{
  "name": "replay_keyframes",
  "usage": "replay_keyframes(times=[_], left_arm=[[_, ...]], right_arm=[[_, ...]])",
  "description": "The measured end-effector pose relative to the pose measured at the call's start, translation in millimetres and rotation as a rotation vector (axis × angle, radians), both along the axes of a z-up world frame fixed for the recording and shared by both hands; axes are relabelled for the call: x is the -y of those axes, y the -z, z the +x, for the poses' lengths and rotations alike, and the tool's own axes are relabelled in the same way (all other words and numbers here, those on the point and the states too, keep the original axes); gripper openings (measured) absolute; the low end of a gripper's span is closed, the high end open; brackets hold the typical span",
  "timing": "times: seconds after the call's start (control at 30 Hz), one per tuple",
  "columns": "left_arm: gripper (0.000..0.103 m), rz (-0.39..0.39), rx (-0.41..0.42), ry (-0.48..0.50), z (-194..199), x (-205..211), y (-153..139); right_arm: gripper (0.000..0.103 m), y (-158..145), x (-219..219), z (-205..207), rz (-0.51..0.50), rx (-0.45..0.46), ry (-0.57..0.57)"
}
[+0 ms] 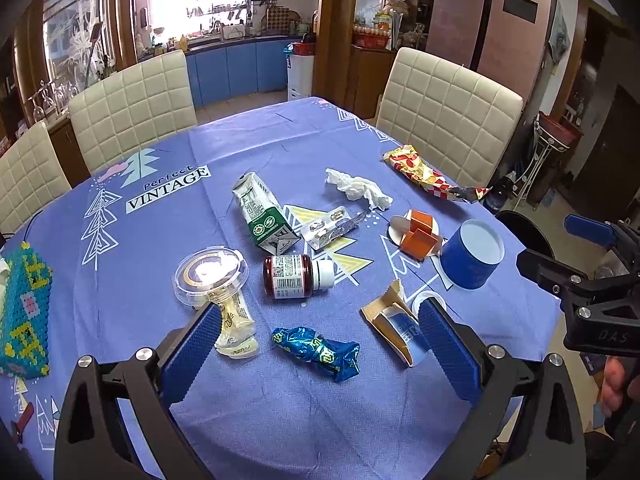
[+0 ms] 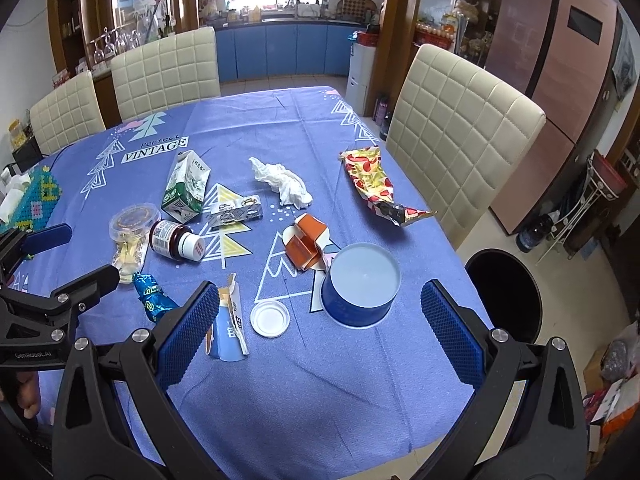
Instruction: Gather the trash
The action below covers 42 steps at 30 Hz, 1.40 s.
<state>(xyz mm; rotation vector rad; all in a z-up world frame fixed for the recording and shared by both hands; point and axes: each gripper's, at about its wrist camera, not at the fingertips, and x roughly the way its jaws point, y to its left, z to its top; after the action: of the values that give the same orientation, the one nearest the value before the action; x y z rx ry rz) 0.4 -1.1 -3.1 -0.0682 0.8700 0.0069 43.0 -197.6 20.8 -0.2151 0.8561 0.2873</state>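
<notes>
Apparently nothing is collected yet: both the left tongs [image 1: 320,332] and the right tongs [image 2: 320,320] hover wide apart and empty over the blue-clothed worktop [image 2: 320,400]. The upturned blue paper cup [image 2: 360,296] lies on the worktop near the black round bin [image 2: 508,300] beside it. Next, I think, the right tongs must descend around this cup.

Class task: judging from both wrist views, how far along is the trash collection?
Done: nothing visibly; what the black bin holds cannot be seen. In hand: nothing; left tool and right tool are open above the table. Left: blue cup, pill bottle, milk carton, tissue, wrappers.
</notes>
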Motion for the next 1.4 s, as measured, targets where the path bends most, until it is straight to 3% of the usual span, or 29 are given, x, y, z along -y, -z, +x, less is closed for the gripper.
replay_keyframes(times=[0.63, 1.4], left_arm=[[0.096, -0.031, -0.038, -0.019, 5.1, -8.1, 8.7], [0.096, 0.002, -0.04, -0.001, 10.1, -2.5, 9.0]], right_arm=[[0.1, 4.8, 5.2, 0.2, 0.016, -0.007, 0.022], [0.1, 7.9, 5.7, 8.9, 0.037, -0.015, 0.021]])
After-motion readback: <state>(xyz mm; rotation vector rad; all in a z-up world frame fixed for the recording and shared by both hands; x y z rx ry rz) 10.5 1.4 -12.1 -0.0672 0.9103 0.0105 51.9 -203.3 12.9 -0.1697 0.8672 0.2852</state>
